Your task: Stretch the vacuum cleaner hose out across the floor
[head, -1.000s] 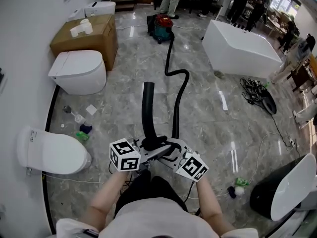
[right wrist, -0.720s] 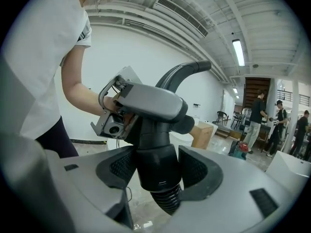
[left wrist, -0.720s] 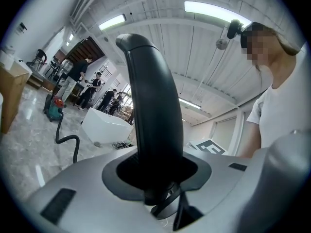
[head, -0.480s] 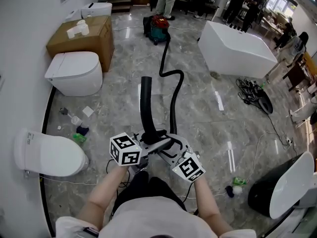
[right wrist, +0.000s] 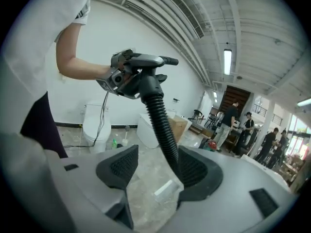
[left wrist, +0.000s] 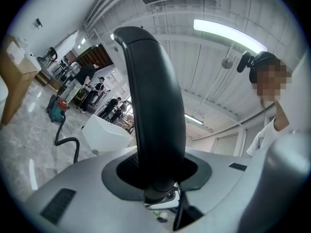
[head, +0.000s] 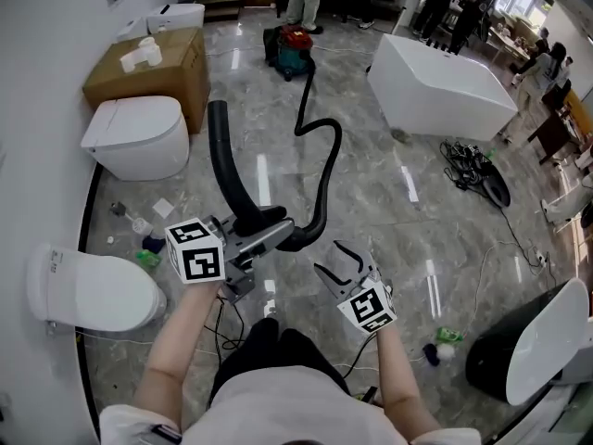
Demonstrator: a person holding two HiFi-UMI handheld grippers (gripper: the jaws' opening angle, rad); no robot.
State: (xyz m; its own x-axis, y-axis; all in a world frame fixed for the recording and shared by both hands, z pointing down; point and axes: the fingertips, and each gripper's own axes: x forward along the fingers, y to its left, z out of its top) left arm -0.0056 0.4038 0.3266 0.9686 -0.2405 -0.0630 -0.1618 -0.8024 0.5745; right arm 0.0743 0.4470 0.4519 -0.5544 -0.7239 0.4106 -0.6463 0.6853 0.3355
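Observation:
A black ribbed hose [head: 326, 170] snakes over the marble floor from the red and teal vacuum cleaner [head: 292, 49] at the far end. It ends in a curved black tube [head: 222, 156] that stands up out of my left gripper [head: 269, 237], which is shut on the tube's base. In the left gripper view the tube [left wrist: 155, 106] rises from between the jaws. My right gripper [head: 341, 260] hangs to the right of the hose, jaws apart and off it. In the right gripper view the hose [right wrist: 163, 130] runs past its right pad without being pinched.
Two white toilets [head: 139, 137] [head: 88, 290] and a cardboard box [head: 144, 77] line the left wall. A white bathtub [head: 435, 86] stands far right, a cable bundle [head: 477, 174] beside it. Small bottles and litter [head: 148, 244] lie near the toilets. People stand at the back.
The left gripper has risen and swung left with the tube. The right gripper has come away from the handle, moving right and down. The hose's near loop is pulled up.

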